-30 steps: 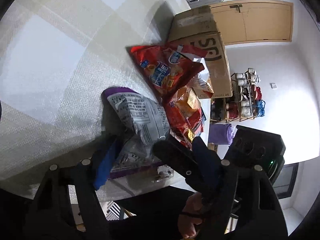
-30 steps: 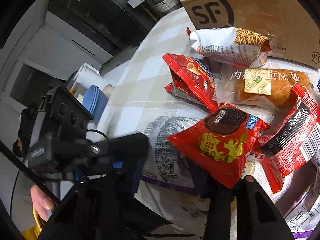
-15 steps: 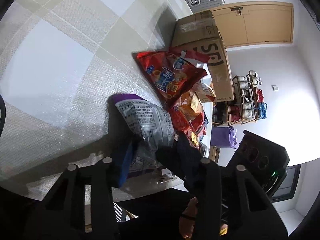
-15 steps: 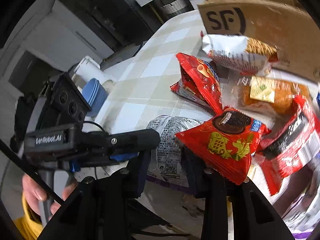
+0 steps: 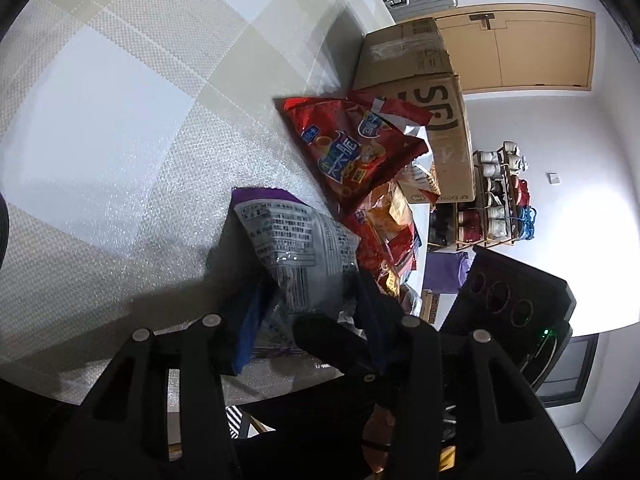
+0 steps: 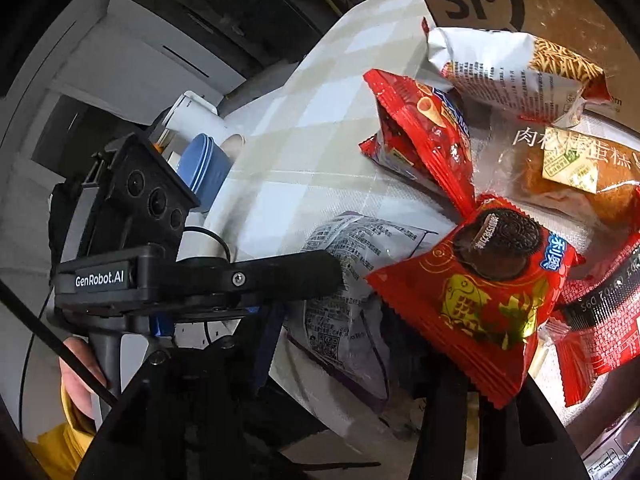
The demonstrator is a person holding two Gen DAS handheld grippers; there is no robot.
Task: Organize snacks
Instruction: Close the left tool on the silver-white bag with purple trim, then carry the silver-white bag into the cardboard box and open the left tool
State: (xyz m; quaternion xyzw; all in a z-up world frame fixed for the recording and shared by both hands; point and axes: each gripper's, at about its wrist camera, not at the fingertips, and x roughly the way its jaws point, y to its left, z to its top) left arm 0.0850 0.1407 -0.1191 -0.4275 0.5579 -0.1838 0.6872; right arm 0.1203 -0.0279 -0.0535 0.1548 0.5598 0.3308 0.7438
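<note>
The bench point(image 5: 100, 128), under a pale checked cloth, fills most of the left wrist view. At its far end stands a cardboard box point(image 5: 436, 116) printed with "SF", seen again at the top right of the right wrist view point(image 6: 540, 4). Behind it in the room are a wooden door point(image 5: 532, 48) and a shoe rack point(image 5: 496, 200).

A heap of snack packets lies on the bench in front of the box. Nearest the near edge is a silver bag point(image 5: 296, 248) with purple trim and dense small print, its lower end hanging over the edge. Both grippers meet on this bag. The left hand-held gripper point(image 5: 304, 316) has one finger on each side of the bag's lower part and is closed on it. The right hand-held gripper point(image 6: 332, 332) also straddles the silver bag point(image 6: 352, 280), but whether its fingers press it cannot be told. In the right wrist view the left one's finger crosses in front, marked "GenRobot.AI".

Beyond the silver bag leans a large red bag point(image 5: 352, 148) with blue lettering. In the right wrist view a red cookie packet point(image 6: 480, 300) overlaps the silver bag's right side, with a red cone-snack bag point(image 6: 424, 136) behind it, a white noodle-snack bag point(image 6: 512, 76) against the box, and a clear-wrapped cake point(image 6: 576, 168) to the right. At the far left, a stack of blue bowls point(image 6: 204, 168) stands off the bench.
</note>
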